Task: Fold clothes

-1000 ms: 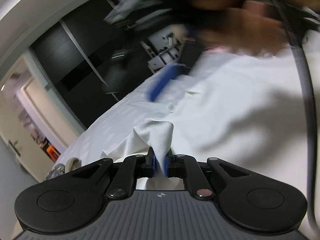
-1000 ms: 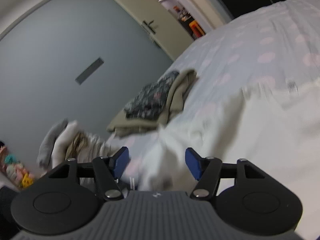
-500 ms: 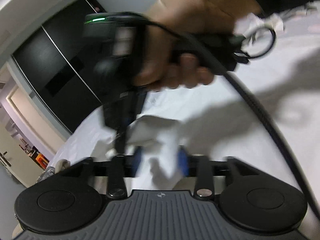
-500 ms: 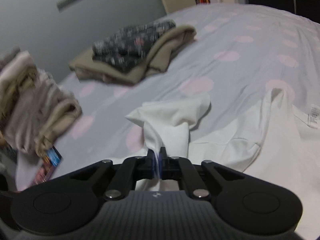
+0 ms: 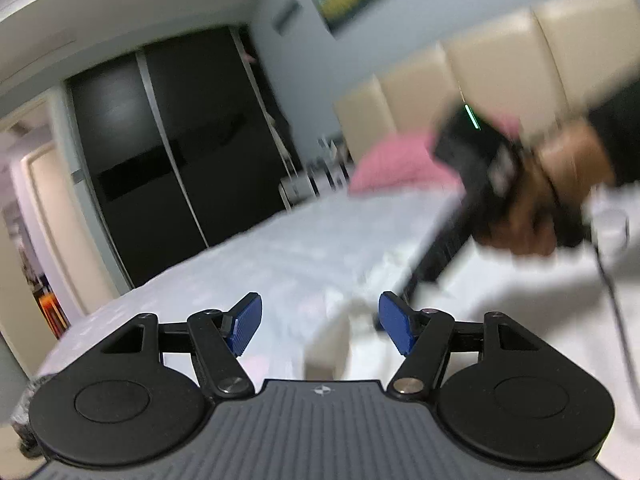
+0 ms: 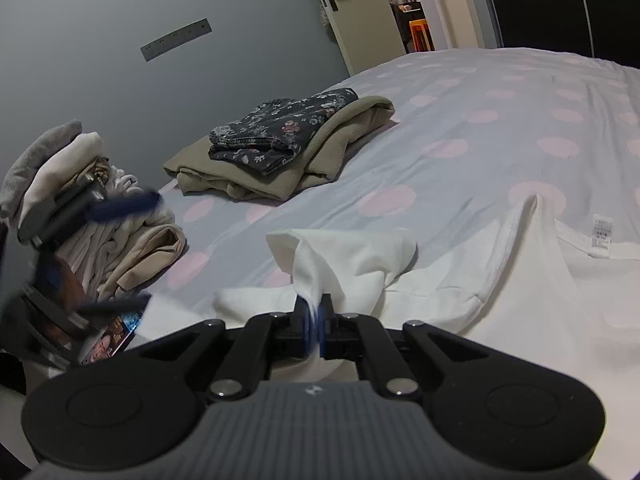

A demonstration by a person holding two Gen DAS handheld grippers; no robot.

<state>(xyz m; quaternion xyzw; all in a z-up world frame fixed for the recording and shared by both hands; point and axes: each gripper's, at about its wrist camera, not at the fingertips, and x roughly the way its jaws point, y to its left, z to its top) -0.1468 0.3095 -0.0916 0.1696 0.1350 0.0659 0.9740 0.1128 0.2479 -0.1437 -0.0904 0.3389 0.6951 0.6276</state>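
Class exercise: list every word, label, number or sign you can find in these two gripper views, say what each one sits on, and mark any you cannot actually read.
Nothing can be quoted.
Care label sewn on the white garment: printed lines, too small to read.
Printed cover at the bed's edge: pictures, any lettering blurred.
Round emblem on the right gripper's body: a symbol, no letters.
Same emblem on the left gripper's body: no letters.

Grey-blue wall [image 6: 100,8], dark wardrobe [image 5: 180,168], cream headboard [image 5: 500,60], open doorway [image 6: 412,12].
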